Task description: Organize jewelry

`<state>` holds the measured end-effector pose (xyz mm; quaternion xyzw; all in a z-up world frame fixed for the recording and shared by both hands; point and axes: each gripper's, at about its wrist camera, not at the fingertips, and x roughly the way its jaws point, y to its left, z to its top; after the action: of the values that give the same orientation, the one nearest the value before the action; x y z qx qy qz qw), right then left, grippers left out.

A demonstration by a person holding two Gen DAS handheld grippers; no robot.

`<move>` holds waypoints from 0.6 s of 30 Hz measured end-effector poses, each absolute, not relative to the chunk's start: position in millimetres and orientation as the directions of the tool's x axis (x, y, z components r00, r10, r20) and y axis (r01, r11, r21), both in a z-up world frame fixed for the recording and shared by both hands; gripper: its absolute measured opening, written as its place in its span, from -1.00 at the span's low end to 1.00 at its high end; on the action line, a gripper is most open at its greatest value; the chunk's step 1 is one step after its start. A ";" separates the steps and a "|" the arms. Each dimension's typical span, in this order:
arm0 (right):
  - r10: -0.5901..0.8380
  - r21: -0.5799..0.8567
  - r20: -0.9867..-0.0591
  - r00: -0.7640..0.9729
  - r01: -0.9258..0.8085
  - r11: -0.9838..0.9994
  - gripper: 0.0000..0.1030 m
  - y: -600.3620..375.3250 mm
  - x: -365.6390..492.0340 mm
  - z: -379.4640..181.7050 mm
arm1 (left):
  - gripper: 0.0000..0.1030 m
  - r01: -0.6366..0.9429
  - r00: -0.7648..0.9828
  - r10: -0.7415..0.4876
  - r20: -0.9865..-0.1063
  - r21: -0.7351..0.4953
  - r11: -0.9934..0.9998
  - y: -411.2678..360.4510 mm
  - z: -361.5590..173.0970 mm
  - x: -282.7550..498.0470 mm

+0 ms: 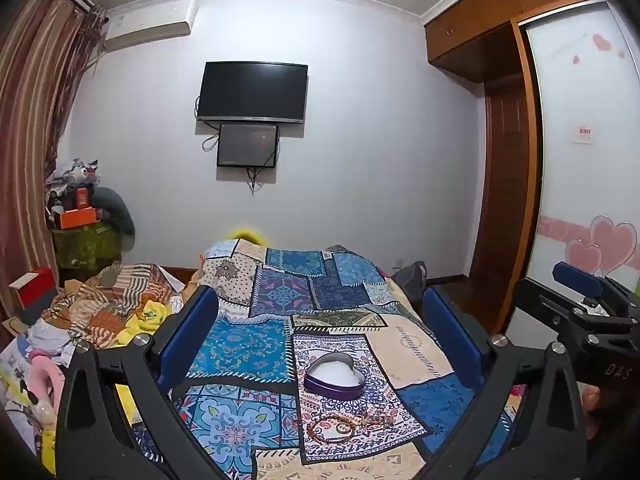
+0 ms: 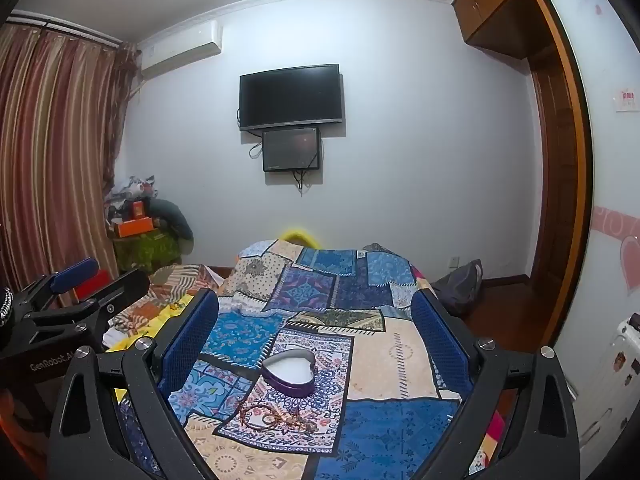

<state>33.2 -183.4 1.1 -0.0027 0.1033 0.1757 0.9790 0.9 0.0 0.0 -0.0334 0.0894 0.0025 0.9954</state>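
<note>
You are facing a bed covered by a patchwork quilt in blues, creams and purples, with a white wall behind it carrying a dark television and a smaller dark screen just below. Striped curtains hang at the left, a wooden wardrobe with a heart-patterned sliding door stands at the right, and an air conditioner sits high on the wall. A heap of clothes lies on the left part of the bed. Your left gripper hangs above the quilt with its jaws spread wide and nothing between them; your right gripper does the same, jaws released and empty, and each shows at the edge of the other's view. On the quilt, between the blue fingers in both views, sits a heart-shaped box with purple walls and a white inside, lid off. Just nearer to you than the box, apart from it, lies the jewelry: a beaded bracelet in a loop, a small ring-like piece inside it, and a tangle of chain to its right, too small to make out further.
</note>
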 end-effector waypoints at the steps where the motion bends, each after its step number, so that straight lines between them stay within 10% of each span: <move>1: 0.344 0.031 -0.202 0.917 -0.345 0.938 0.87 -183.1 32.9 1.6 | 1.00 -0.010 0.984 -0.002 -0.180 -0.066 0.998 0.0 0.1 1.3; 18: 0.343 0.036 -0.228 0.911 -0.345 0.938 0.87 -182.9 35.7 -2.1 | 1.00 -0.009 0.980 -0.007 -0.201 -0.078 0.997 2.3 -11.8 12.6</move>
<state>35.7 -182.9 -2.1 -0.0025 0.1161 0.1760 0.9775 12.6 2.3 -11.8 -0.0393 0.1009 0.0004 0.9941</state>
